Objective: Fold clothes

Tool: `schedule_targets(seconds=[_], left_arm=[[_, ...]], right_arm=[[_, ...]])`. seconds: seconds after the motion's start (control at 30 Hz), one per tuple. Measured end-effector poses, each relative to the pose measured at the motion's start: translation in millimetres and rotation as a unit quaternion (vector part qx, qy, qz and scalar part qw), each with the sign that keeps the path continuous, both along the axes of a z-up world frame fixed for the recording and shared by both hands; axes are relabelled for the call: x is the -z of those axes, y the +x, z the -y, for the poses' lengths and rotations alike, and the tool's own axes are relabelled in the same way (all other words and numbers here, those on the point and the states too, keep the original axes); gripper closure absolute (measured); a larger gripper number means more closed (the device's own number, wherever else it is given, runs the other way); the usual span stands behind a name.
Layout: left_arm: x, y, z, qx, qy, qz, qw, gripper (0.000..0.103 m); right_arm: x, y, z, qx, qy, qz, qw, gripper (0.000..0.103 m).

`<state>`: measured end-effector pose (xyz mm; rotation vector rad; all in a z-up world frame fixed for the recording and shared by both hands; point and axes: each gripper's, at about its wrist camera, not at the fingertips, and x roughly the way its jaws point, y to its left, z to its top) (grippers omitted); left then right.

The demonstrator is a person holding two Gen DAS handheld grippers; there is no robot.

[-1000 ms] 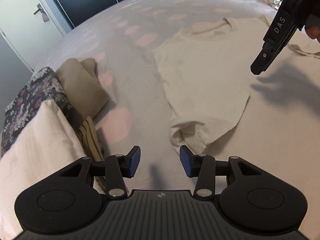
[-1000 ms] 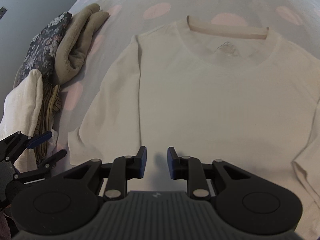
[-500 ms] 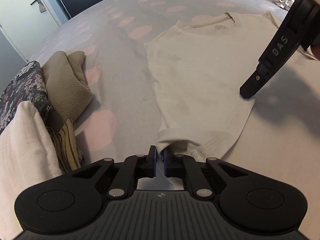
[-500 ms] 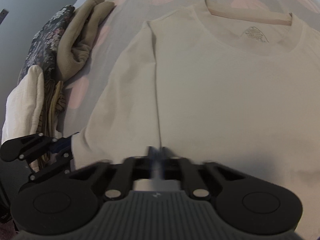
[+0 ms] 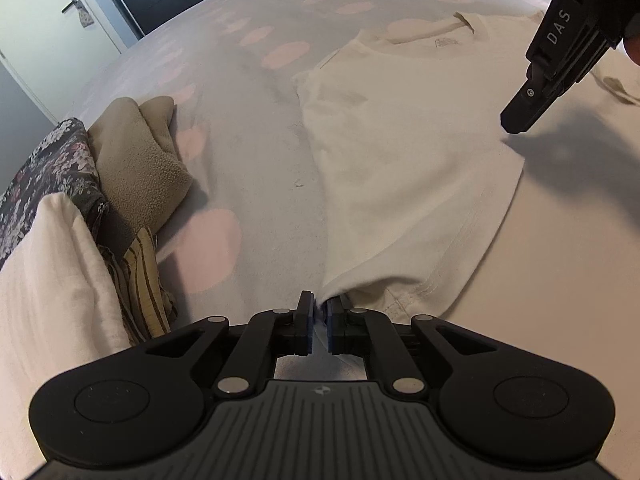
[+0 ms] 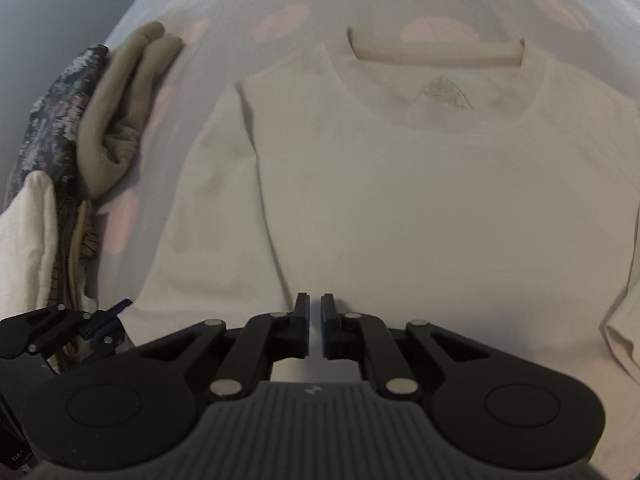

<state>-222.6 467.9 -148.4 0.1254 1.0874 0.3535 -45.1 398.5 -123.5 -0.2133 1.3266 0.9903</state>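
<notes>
Nearest thing is the left gripper, and its jaws have just been closing: they're now clamped on the hem end of the cream t-shirt's left sleeve, with a fold of cloth pinched between the blue pads. The right gripper sits at the bottom of that sleeve's seam; its jaws closed too, then eased back a touch, and only a narrow slit shows between them. Whether any fabric is caught in there, I honestly can't tell.

The shirt lies flat, front up, on a grey bedspread with pink dots, collar at the far end. Off to the left there's a pile of clothes: white, striped, floral and a tan fleece. Far left, a pale door.
</notes>
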Motion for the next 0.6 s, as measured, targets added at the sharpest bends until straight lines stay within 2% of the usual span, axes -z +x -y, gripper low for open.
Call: schedule_targets(seconds=[0.07,0.13,0.33,0.43,0.5,0.53,0.6], left_arm=[[-5,-2,0,0.003,-0.002,0.006,1.0000,0.098],[-11,-5,2,0.009,-0.001,0.014,0.9999,0.097],[-33,-12,16,0.035,0.022,0.020,0.9989,0.093],[-40,-16,31,0.061,0.029,0.023,0.9975,0.083],[-38,-17,42,0.083,0.031,0.016,0.9959,0.079],[-33,-16,48,0.095,0.036,0.009,0.9948,0.077],[-22,-15,58,0.116,0.049,-0.008,0.9920,0.076]], right_arm=[[-8,-8,0,-0.019,0.023,-0.012,0.999,0.094],[-15,-21,-4,-0.042,0.030,-0.004,0.999,0.094],[-16,-46,-7,-0.092,0.024,0.024,0.995,0.092],[-14,-41,-8,-0.083,0.016,0.041,0.996,0.089],[-13,-32,-6,-0.066,0.011,0.046,0.997,0.083],[-13,-27,-4,-0.059,0.009,0.050,0.997,0.079],[-15,-18,-1,-0.046,0.005,0.057,0.997,0.078]])
